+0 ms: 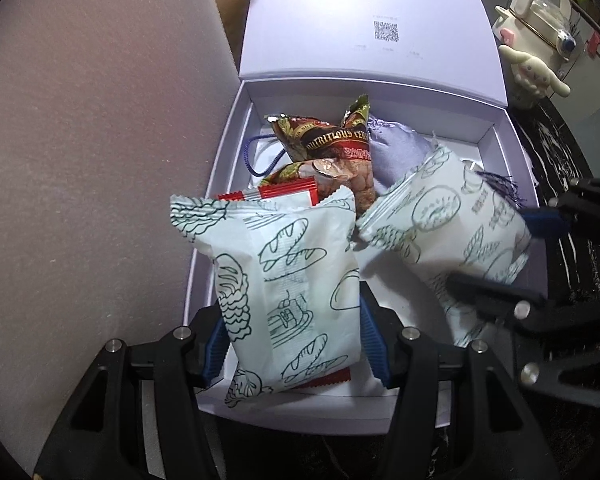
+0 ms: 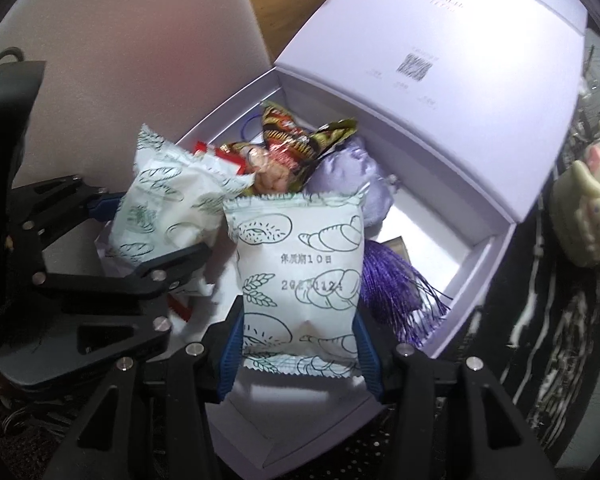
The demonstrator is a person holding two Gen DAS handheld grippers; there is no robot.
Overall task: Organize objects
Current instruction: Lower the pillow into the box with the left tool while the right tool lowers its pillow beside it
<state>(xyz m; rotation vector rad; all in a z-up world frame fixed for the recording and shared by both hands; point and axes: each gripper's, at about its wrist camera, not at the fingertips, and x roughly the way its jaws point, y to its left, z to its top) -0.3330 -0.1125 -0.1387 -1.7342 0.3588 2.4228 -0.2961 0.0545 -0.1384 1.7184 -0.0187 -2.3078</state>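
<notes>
An open lavender gift box [image 1: 216,160] [image 2: 496,236] lies with its lid [image 1: 340,20] raised behind. My left gripper [image 1: 292,344] is shut on a white bread packet with green drawings [image 1: 288,280], held over the box's near left part. My right gripper [image 2: 300,356] is shut on a second white bread packet [image 2: 300,264], held over the box; it also shows in the left wrist view [image 1: 444,224]. Inside the box lie a dark cereal snack bag [image 1: 324,136], a red-and-white packet [image 1: 284,192], a lavender cloth pouch [image 1: 396,152] and a purple tassel [image 2: 396,284].
A grey cushioned surface [image 1: 80,140] lies left of the box. A cream kettle with a plush toy [image 1: 540,36] stands at the back right on a black marbled tabletop [image 1: 572,240]. A blue cord [image 1: 260,160] lies in the box's far left corner.
</notes>
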